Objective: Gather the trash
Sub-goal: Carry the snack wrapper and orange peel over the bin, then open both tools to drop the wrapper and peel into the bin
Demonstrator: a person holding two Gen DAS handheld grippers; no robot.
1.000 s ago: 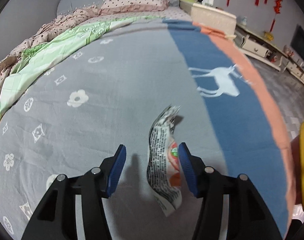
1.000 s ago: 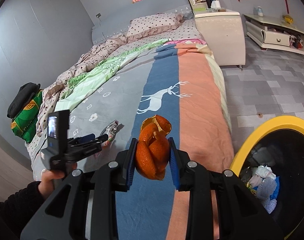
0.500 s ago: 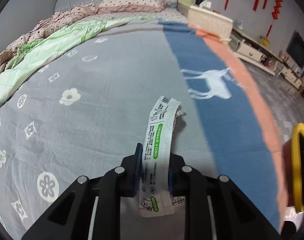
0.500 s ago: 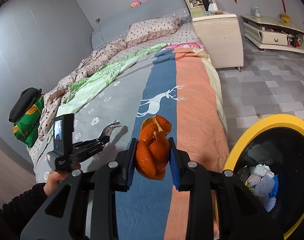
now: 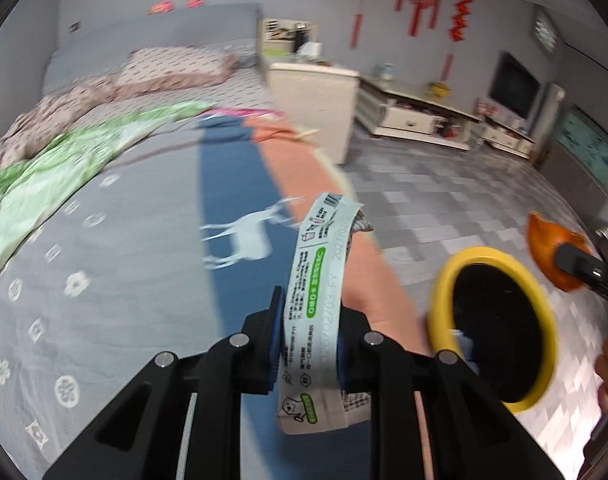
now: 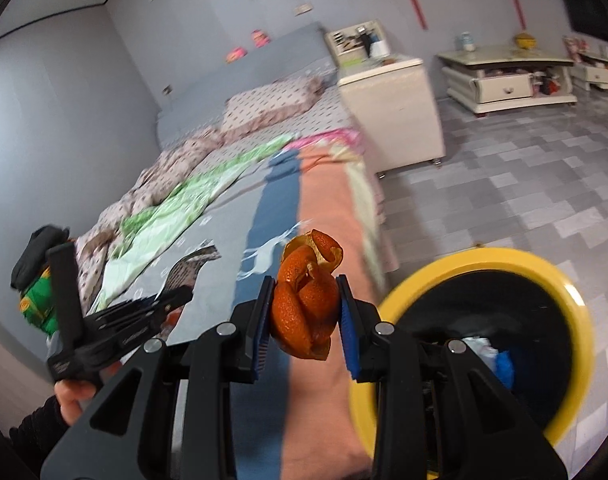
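Observation:
My left gripper (image 5: 310,340) is shut on a white printed wrapper (image 5: 316,300) and holds it in the air over the bed's right edge, left of the bin. My right gripper (image 6: 306,316) is shut on a curled orange peel (image 6: 306,304), held up just left of the yellow-rimmed black trash bin (image 6: 576,320). The bin (image 5: 540,300) stands on the floor by the bed with some trash inside. The peel (image 5: 552,252) also shows at the right in the left wrist view, above the bin. The left gripper with the wrapper (image 6: 191,268) shows at the left in the right wrist view.
The bed (image 5: 115,260) has a grey, blue and orange cover with a deer print, a green quilt and pillows at the far end. A cream nightstand (image 6: 392,108) stands beside it. Low white cabinets (image 6: 508,76) line the far wall. The floor (image 6: 524,200) is grey tile.
My left gripper closed on the wrapper, lifted it off the bed and swung right toward the bin. My right gripper kept hold of the peel and shifted closer to the bin.

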